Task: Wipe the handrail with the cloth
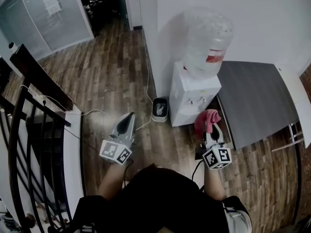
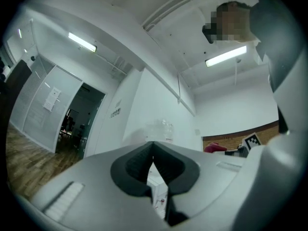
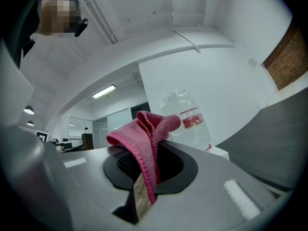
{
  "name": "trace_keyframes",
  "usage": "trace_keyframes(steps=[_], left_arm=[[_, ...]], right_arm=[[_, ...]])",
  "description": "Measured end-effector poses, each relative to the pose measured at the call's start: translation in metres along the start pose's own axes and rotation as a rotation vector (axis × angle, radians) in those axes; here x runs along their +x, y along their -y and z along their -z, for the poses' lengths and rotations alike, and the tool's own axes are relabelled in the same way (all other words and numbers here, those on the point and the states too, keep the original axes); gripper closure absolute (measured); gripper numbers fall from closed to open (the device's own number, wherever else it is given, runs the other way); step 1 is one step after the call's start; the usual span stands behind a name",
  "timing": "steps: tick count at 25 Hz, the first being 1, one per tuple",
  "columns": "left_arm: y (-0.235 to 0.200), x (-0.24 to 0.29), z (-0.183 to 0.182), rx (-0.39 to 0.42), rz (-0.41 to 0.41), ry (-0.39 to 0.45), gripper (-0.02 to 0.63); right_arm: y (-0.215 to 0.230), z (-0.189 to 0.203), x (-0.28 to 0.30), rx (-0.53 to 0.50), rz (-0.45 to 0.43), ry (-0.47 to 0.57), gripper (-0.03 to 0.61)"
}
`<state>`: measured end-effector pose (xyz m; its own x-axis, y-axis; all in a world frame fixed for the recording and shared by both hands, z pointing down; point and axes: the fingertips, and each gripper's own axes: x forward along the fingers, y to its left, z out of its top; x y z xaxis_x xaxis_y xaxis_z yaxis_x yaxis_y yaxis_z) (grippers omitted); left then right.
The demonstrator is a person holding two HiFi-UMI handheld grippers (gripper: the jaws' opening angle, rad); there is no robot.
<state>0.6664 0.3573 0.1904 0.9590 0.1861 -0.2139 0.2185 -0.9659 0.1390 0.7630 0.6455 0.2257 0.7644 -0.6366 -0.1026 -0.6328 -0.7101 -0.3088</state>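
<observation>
**Head view: cloth pinched in the right gripper, handrail off to the left**

The person stands on a wood floor (image 1: 104, 67) with both grippers held out in front. The right gripper (image 1: 209, 130) has its fingers (image 3: 174, 166) closed on a pink cloth (image 1: 207, 119), which bunches up above the tips. In the right gripper view the cloth (image 3: 149, 129) sits folded between the dark pads, with one hemmed edge trailing down into the gap. The left gripper (image 1: 128, 118) points forward with nothing in it. In the left gripper view its fingers (image 2: 132, 167) meet at the tips, with only a thin slit lower down.

The dark handrail (image 1: 36, 76) runs diagonally along the far left, well apart from the cloth. Black balusters (image 1: 26, 144) drop below it, and a white ledge (image 1: 74, 144) borders them on the floor side.

Open floor stretches between that ledge and the white wall corner (image 1: 154, 72), from the left gripper up to the glass partition (image 1: 43, 18). A thin cable (image 1: 92, 112) crosses part of it.

The right side is tighter. A water dispenser (image 1: 193, 98) carrying a clear bottle (image 1: 208, 42) stands against the wall just ahead of the right gripper. A small bin (image 1: 160, 109) stands on the floor at its left, and the grey counter (image 1: 257, 101) lies with its near edge just beside the dispenser.
</observation>
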Motion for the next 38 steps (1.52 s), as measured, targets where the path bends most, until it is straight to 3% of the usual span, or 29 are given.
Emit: trace_keyframes(steps=[13, 25, 32, 38], left_arm=[[-0.091, -0.119, -0.044, 0.063, -0.313, 0.027, 0.615], [-0.154, -0.235, -0.080, 0.114, -0.536, 0.054, 0.615], [-0.180, -0.300, -0.097, 0.104, -0.629, 0.105, 0.615], [-0.195, -0.357, -0.106, 0.091, -0.672, 0.106, 0.615]], right_arm=[[-0.128, 0.037, 0.084, 0.004, -0.310, -0.089, 0.532], [-0.239, 0.076, 0.121, 0.021, -0.499, -0.159, 0.532], [-0.326, 0.085, 0.134, -0.019, -0.637, -0.172, 0.532], [-0.392, 0.105, 0.129, -0.017, -0.698, -0.196, 0.532]])
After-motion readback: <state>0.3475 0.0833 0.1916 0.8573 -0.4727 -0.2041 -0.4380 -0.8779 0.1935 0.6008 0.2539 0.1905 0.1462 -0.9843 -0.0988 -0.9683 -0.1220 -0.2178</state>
